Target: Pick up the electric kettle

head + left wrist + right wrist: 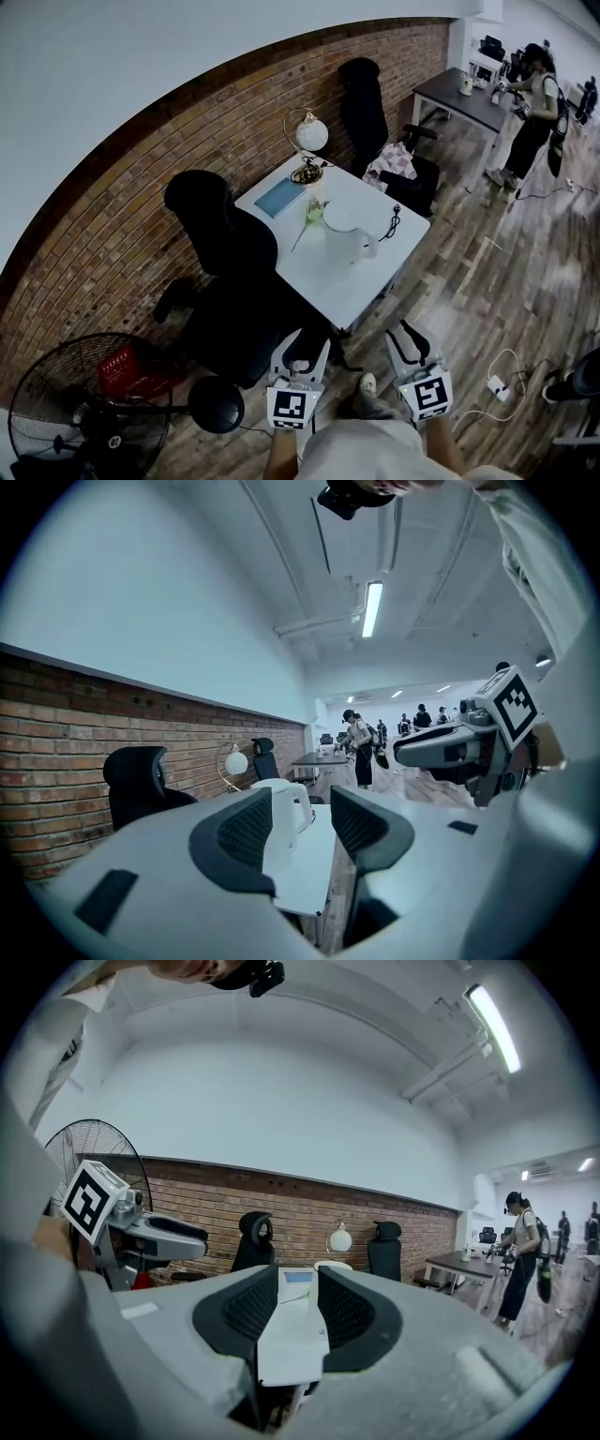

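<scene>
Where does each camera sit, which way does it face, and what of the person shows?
Head view: on the person's head, facing steeply down at the table and electric kettle; shows left tool, right tool, forearms.
Left gripper view: on the left tool, facing level past its open jaws toward the electric kettle; shows right tool, a sleeve.
Right gripper view: on the right tool, facing the table and brick wall; shows left tool.
Shared: all three show the table.
</scene>
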Demonstrator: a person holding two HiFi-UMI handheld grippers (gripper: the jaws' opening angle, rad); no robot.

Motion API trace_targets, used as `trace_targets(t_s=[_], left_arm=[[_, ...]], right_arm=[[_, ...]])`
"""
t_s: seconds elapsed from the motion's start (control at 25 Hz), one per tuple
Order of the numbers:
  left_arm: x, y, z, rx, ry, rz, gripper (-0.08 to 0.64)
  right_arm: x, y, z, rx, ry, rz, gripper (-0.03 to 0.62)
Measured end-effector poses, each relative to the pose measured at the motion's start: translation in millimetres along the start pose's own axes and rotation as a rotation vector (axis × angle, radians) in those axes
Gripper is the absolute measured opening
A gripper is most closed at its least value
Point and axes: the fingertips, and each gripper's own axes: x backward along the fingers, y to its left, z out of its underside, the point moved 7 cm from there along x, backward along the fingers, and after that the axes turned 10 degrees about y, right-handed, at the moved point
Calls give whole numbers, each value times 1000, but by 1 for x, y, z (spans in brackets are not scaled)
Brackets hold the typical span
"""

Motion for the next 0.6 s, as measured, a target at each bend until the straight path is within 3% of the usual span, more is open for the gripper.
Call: trace_targets(t_s=[0.6], left_arm=[[-82,-10,-19,14,55,-102,199]], right_arm=[[-55,-85,8,5,-2,-124,115]])
